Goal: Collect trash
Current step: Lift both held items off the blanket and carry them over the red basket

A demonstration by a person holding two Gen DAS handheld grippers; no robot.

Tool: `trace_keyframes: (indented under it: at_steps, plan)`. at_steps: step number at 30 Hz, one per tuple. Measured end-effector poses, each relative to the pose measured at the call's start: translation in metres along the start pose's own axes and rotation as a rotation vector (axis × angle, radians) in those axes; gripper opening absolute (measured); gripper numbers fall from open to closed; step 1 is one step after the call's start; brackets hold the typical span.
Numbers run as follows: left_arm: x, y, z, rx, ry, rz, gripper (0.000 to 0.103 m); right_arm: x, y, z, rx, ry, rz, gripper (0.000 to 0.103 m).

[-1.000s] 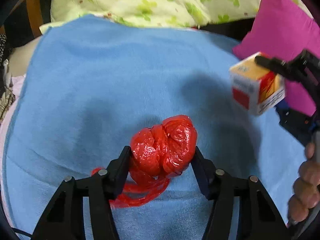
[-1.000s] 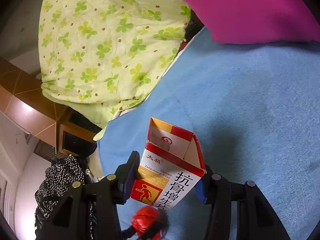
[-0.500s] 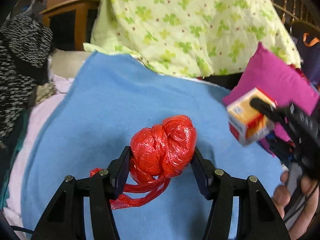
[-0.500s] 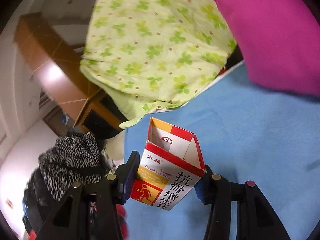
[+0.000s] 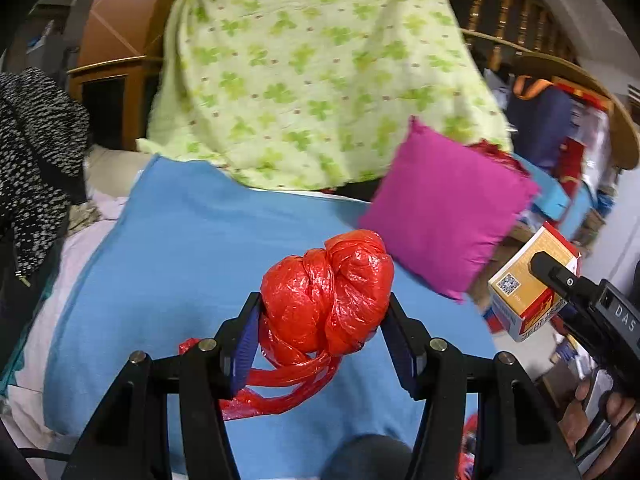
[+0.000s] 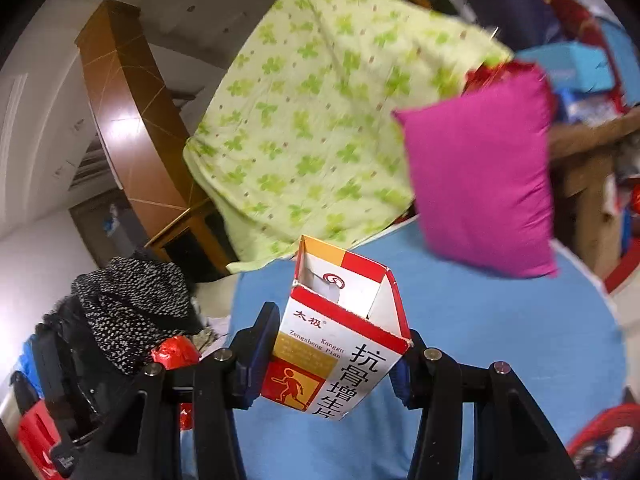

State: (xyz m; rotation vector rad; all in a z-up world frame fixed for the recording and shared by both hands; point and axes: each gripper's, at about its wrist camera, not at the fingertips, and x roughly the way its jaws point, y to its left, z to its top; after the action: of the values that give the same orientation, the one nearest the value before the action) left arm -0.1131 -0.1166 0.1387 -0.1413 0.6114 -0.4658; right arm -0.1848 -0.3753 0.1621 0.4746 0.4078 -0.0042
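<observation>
Above the bed's blue blanket (image 5: 168, 248), my left gripper (image 5: 320, 336) clamps a knotted red plastic bag (image 5: 326, 296); my right gripper (image 6: 332, 352), off its right, clamps an open-topped medicine box (image 6: 340, 344) upright.

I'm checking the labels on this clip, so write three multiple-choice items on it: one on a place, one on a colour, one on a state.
1. Where does the pink cushion lie?
A. on the blue blanket, against the green clover quilt
B. on the floor
C. between the left gripper's fingers

2. What colour is the knotted plastic bag?
A. blue
B. red
C. white

3. What is the state of the medicine box?
A. sealed, lying on the blanket
B. crushed flat
C. top open, clamped in the right gripper

Key: 1 A, the cushion rests on the blanket at the quilt's edge. 2 B, the bag in the left gripper is red. 3 C, the open end shows the box's inside, with pads on both sides.
</observation>
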Motion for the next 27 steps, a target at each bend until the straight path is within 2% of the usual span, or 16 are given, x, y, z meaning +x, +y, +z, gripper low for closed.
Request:
trace_keyframes:
  at_steps: [4,10,15,27]
  plan:
    - [-0.013,-0.03,-0.003,0.045,0.01,-0.074,0.06,-0.041,-0.005,-0.002,-0.005,-0.037,-0.068,0.053]
    - [-0.038,-0.073,-0.012,0.112,0.003,-0.143,0.06,-0.093,-0.015,-0.007,0.009,-0.084,-0.134,0.053]
    - [-0.05,-0.102,-0.02,0.153,0.0,-0.191,0.06,-0.133,-0.019,-0.008,-0.025,-0.133,-0.232,0.053]
    - [-0.059,-0.171,-0.043,0.261,0.031,-0.283,0.06,-0.205,-0.048,-0.015,-0.031,-0.185,-0.368,0.053]
